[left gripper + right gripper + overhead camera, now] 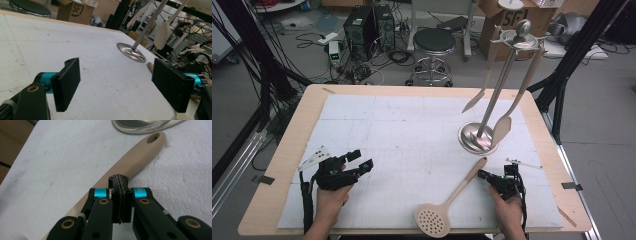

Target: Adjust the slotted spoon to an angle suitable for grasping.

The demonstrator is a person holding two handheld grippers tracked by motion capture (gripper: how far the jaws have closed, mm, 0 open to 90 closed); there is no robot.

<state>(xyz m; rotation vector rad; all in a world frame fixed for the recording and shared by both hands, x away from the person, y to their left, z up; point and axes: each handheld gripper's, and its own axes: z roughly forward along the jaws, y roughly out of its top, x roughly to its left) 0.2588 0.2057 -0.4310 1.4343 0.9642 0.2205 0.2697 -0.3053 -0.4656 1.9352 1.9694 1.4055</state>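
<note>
target: beige slotted spoon lay flat on the counter, bowl end near the front edge, hanging-hole end up by the rack base.
long axis: ran diagonally, from the perforated bowl at front-centre up and to the right, toward the steel rack base. Handle tip sat just beside the base rim, apart from it as far as I could tell.
right gripper: nearer one by far. Tips were at the upper half of the handle, coming in from its right side.
right fingers: pressed together, nothing between them. In the right gripper view they sat right over the handle's near edge; touching or just above, couldn't tell.
left gripper: well apart from the spoon, over bare counter on the left.
left fingers: spread wide, empty; only the mat showed between them, rack base farther off.
rack: two other beige utensils hung from it, a spatula low near the base and a second one to its left.
key relation: handle lay crosswise ahead of the shut right fingers, so my read was they'd need to part and straddle it across its narrow width before any lift.
risk: shut tips nudging the handle could roll or slide it into the base.
</note>
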